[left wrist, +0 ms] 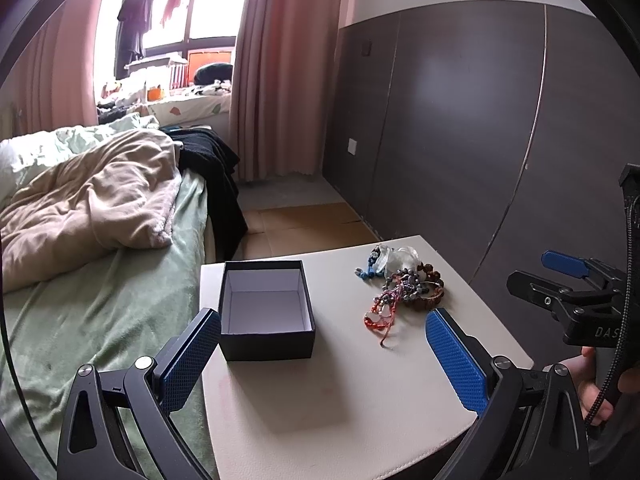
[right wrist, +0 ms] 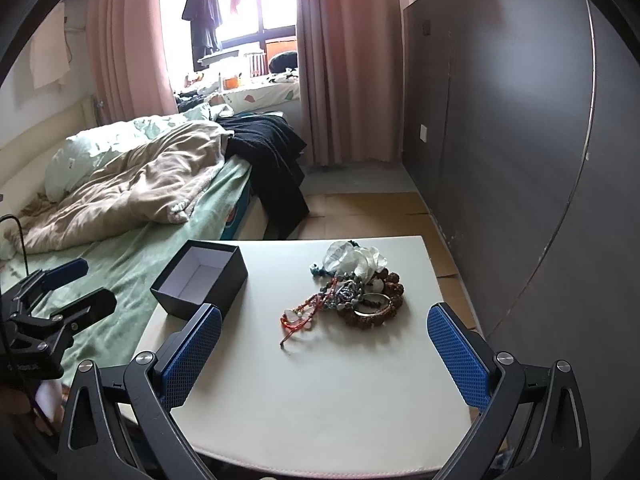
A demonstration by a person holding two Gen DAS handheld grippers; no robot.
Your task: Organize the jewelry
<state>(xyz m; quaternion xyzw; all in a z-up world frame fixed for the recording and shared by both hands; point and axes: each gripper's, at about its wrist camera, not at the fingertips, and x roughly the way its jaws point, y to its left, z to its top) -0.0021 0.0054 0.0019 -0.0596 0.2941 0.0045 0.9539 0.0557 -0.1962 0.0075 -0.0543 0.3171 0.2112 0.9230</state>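
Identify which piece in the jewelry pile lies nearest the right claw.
The red beaded strand: it trails out of the pile's front edge toward the right claw, while the others sit behind.

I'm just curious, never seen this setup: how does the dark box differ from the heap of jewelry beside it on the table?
The box is one tidy, straight-sided shape, while the jewelry pile is a loose tangle of beads, cords and a bangle. The box is dark outside and plain pale inside; the jewelry pile mixes red, blue, brown and clear pieces. The box stands open and empty; the jewelry pile is heaped up. Both rest on the white table, untouched by either gripper.
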